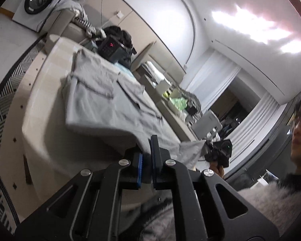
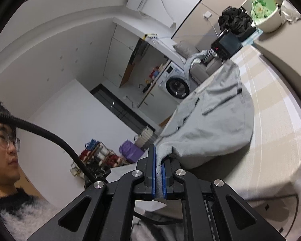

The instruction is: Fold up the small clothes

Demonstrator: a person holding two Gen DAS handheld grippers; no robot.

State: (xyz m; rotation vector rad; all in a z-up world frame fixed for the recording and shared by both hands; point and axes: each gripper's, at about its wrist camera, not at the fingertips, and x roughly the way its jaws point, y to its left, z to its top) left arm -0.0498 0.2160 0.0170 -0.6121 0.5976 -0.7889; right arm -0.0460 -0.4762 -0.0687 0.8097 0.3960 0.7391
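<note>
A pair of small grey shorts [image 1: 110, 104] lies spread on the beige checked table [image 1: 42, 132], its near end lifted off the surface. My left gripper [image 1: 147, 150] is shut on the near edge of the shorts. My right gripper [image 2: 159, 160] is shut on the other near corner, grey cloth pinched between its blue pads [image 2: 164, 172]. The shorts hang from it and stretch back across the table [image 2: 271, 140] in the right wrist view [image 2: 216, 116]. The right gripper also shows in the left wrist view [image 1: 208, 146], holding its corner up.
A black device with red lights [image 1: 112, 48] and dark clothes [image 1: 120, 34] sit at the table's far end. A washing machine [image 1: 40, 0] stands beyond. A green patterned bag in a bowl [image 2: 264, 6] sits at the far right. The person's face [image 2: 2, 146] is close by.
</note>
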